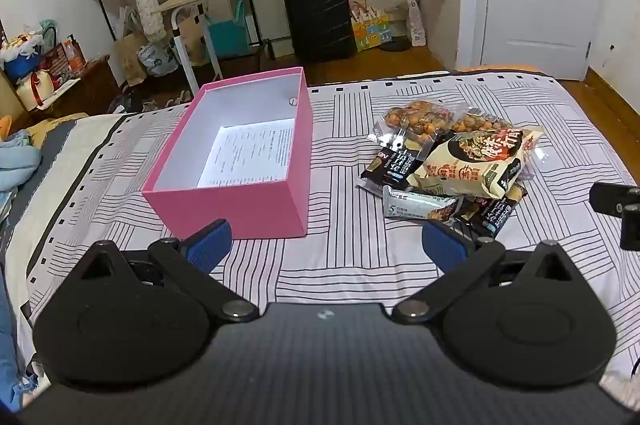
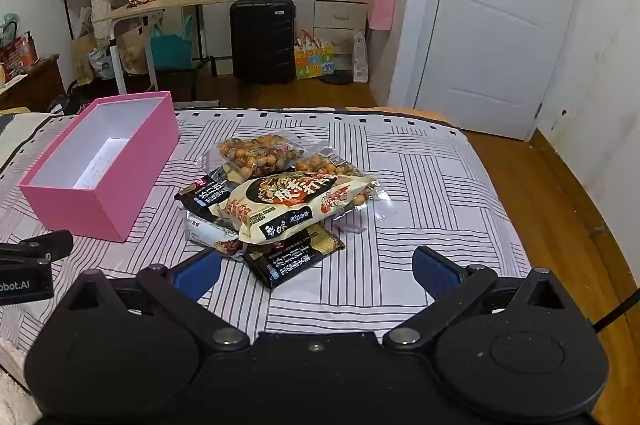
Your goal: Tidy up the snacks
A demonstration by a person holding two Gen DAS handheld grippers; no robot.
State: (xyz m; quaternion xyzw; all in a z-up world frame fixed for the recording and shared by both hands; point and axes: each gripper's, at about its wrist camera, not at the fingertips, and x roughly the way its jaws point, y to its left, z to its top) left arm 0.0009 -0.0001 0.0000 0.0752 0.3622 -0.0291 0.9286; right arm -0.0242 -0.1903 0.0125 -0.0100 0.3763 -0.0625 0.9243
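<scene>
Patterned bed (image 2: 420, 185) holds the empty pink box (image 1: 240, 201) left of a loose snack pile (image 2: 280, 201), crinkly light slippery packets likely best pinched at a sealed edge, while left gripper (image 1: 326, 245) and right gripper (image 2: 316, 271) both gape wide, holding nothing.

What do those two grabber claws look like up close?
Both look alike. The left claw and the right claw each have black, flat, teardrop-shaped plates, black link bars with silver rivets, and ribbed blue finger pads. The left one's side carries white lettering ending "bot.AI", and a thin black cable trails beside the right one.
</scene>
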